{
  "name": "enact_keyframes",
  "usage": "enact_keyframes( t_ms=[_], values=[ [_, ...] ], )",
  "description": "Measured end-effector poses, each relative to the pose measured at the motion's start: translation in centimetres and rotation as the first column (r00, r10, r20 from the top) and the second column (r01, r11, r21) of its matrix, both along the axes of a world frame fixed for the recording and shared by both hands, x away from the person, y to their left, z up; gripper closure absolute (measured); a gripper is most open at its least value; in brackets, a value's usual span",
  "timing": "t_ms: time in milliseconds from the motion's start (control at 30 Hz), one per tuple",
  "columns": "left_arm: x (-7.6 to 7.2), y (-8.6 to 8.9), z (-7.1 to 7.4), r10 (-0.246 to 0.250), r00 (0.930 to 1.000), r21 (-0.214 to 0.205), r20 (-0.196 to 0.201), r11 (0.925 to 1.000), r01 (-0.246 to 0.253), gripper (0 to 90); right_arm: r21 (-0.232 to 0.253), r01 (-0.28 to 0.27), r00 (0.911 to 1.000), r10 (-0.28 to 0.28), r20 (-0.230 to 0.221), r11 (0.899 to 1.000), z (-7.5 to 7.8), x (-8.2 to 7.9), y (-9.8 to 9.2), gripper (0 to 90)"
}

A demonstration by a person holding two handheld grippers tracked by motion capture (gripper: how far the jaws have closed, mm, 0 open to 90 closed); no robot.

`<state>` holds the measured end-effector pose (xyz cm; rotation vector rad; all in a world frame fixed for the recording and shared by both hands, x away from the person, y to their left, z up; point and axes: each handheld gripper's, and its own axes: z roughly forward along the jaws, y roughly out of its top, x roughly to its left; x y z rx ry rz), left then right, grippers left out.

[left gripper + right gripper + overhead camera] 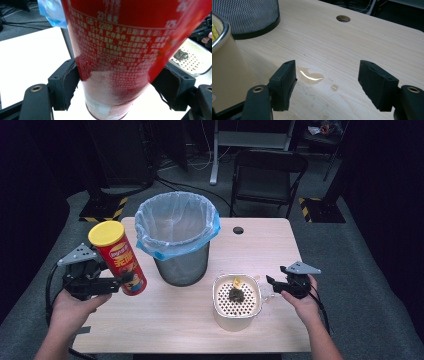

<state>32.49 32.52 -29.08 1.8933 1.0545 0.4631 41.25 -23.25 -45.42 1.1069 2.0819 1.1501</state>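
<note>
From the high view, we see our left claw point(117, 284) pinching a red crisp can point(120, 258) with a yellow lid point(106, 233), held tilted and clear of the worktop point(190, 330), just left of the mesh bin point(178, 245) lined with a blue bag. Our right claw point(272, 282) sits low beside a cream strainer pot point(237, 296) with dregs on its perforated insert, touching nothing. We judge the step in hand is to carry the can over the bin's rim and drop it in, so we want it lifted well above the liner before moving across, lest the bag snag. In the left gripper view, both pads press the lower part of the can point(120, 57), which fills the gap between them; since the grip is low on a tall can, we should move it smoothly so it does not swing or slip. In the right gripper view, the jaws stand spread with only bare wood and a small puddle point(310, 76) between them, the pot's wall point(229, 75) at the left; we should hold that hand still.
</note>
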Motion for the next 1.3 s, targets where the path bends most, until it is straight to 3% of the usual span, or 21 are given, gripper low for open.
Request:
enact_keyframes(
  t_ms=[133, 633, 900, 1067, 1300],
  values=[
    [0.4, 0.0, 1.1, 0.007, 1.0000, -0.010, 0.000, 0.9999, -0.007, 23.7, 0.006, 0.002, 1.0000, -0.002, -0.004, 1.000, -0.1, -0.1, 0.0, 30.5],
    [3.4, -1.7, 6.3, 0.014, 0.9999, 0.054, -0.001, 0.9984, -0.014, 23.7, -0.006, 0.006, 0.9999, -0.006, -0.010, 1.000, -0.3, -0.1, 0.0, 30.5],
    [4.8, -3.0, 9.5, -0.008, 0.9998, 0.077, 0.018, 0.9970, 0.007, 23.7, -0.010, 0.007, 0.9999, -0.007, -0.009, 1.000, -0.3, -0.1, 0.0, 30.5],
    [6.2, -4.0, 11.0, -0.016, 0.9997, 0.072, 0.017, 0.9973, 0.015, 23.7, -0.011, 0.009, 0.9999, -0.009, -0.004, 1.000, -0.3, -0.1, 0.0, 30.5],
    [8.6, -5.3, 12.0, -0.016, 0.9998, 0.061, 0.013, 0.9980, 0.015, 23.7, -0.009, 0.009, 1.0000, -0.009, 0.002, 1.000, -0.3, -0.1, -0.1, 30.5]
  ],
)
